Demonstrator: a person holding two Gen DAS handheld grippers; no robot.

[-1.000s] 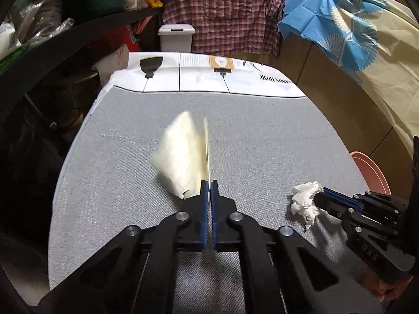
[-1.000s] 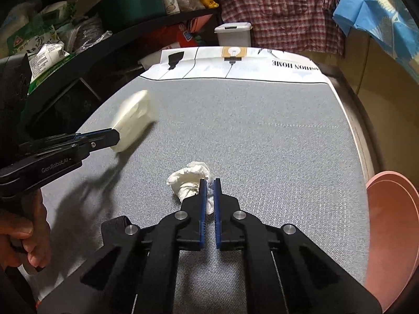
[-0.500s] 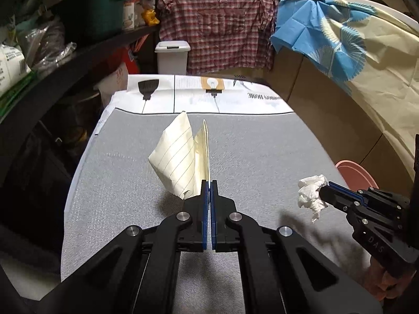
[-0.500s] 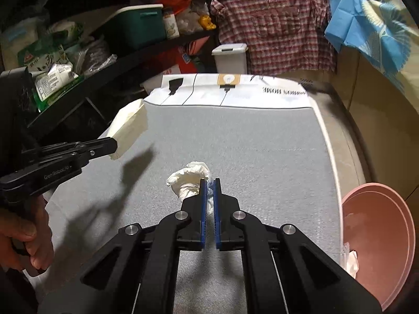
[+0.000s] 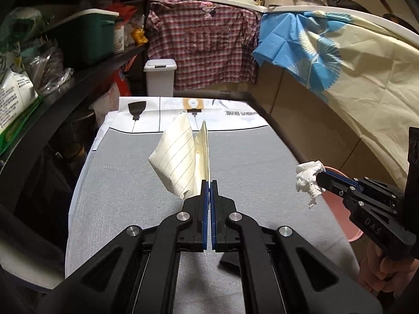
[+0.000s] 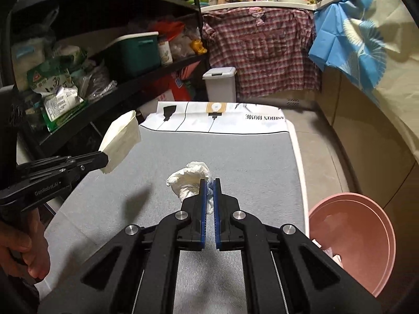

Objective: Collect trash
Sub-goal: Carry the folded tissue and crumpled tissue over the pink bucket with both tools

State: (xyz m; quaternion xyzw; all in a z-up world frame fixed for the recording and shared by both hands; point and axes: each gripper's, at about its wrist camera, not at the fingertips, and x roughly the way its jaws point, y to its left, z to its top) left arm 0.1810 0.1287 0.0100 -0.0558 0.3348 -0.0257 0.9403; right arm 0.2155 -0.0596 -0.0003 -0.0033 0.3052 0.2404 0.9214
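Observation:
My left gripper [image 5: 210, 182] is shut on a folded cream sheet of lined paper [image 5: 180, 161] and holds it in the air above the grey mat [image 5: 125, 183]. The same paper [image 6: 120, 141] and left gripper [image 6: 104, 159] show at the left of the right wrist view. My right gripper [image 6: 209, 181] is shut on a crumpled white tissue [image 6: 189, 178], lifted off the mat; it shows at the right of the left wrist view [image 5: 309, 179]. A pink bin [image 6: 353, 238] stands on the floor by the mat's right edge, with some scraps inside.
Dark shelves [image 6: 104, 52] packed with bags and a green box run along the left. A white lidded bin [image 6: 221, 83] stands beyond the mat's far end, under a hanging plaid shirt [image 6: 262, 49]. Cabinets draped with cloth [image 5: 340, 60] line the right side.
Both grippers have risen well above the mat, each carrying its piece of trash. The views now look more level, and the pink bin shows more fully at the right.

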